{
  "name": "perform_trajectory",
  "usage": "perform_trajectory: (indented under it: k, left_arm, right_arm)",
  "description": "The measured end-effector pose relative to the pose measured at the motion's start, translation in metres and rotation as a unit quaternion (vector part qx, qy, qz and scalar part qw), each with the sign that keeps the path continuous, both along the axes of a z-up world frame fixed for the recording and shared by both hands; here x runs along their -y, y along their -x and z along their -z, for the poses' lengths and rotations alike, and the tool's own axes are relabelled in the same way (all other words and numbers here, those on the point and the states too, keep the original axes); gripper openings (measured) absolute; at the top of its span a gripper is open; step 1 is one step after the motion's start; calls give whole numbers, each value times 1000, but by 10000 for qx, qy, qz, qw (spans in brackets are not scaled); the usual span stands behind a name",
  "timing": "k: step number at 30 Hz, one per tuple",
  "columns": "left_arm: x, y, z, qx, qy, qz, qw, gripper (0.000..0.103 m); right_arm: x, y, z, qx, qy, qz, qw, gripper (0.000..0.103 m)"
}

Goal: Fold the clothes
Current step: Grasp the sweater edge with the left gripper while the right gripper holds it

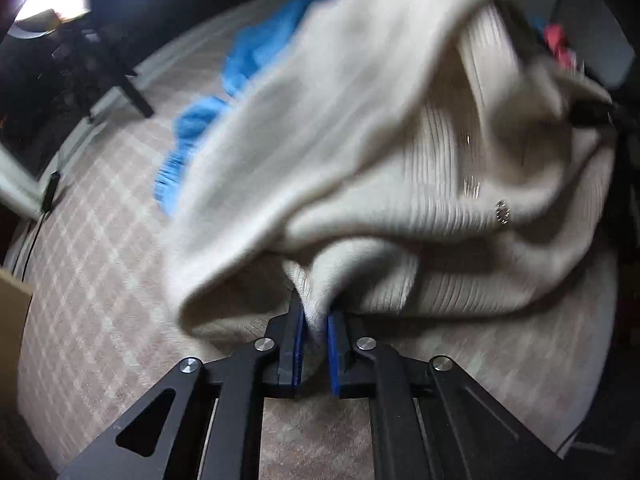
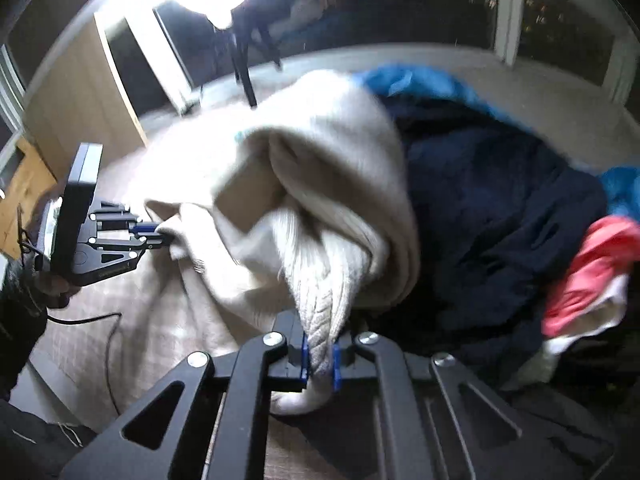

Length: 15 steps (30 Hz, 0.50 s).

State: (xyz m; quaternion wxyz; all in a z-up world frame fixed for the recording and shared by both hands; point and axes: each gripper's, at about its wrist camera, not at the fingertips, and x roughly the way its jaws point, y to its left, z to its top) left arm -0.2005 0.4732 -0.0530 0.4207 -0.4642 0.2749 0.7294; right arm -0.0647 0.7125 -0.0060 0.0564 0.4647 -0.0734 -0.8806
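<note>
Pinching the cream ribbed knit sweater (image 1: pixel 400 160) mid-frame, both our left gripper (image 1: pixel 316 340) and right gripper (image 2: pixel 320 360) held narrow bunches — thin holds could slip, dropping it onto the pale checked blanket (image 1: pixel 100 240).

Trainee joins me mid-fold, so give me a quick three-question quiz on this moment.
1. True or false: both grippers are shut on the cream sweater.
2. Which garment lies directly right of the sweater in the right wrist view? A navy B green C yellow
3. What colour are the pads of the left gripper?

Key: 1 true, the right gripper too; 2 A; 3 blue.
</note>
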Motion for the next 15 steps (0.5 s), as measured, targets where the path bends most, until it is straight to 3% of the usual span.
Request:
perform_trajectory:
  k: [3, 8, 12, 15]
  left_arm:
    - [34, 0, -54, -124, -626, -246, 9977, 7]
    - [115, -18, -153, -476, -1352, -567, 9880, 3]
    - [165, -39, -220, -779, -1729, -589, 9801, 3]
    - [168, -49, -249, -1013, -1784, -413, 9779, 3]
  right_arm:
    - [-1, -23, -37, -375, 45, 63, 9993, 7]
    - [3, -74, -107, -952, 118, -11, 9954, 7]
    - [12, -107, -164, -1456, 292, -172, 9888, 7]
    - [18, -100, -187, -1665, 143, -386, 9852, 7]
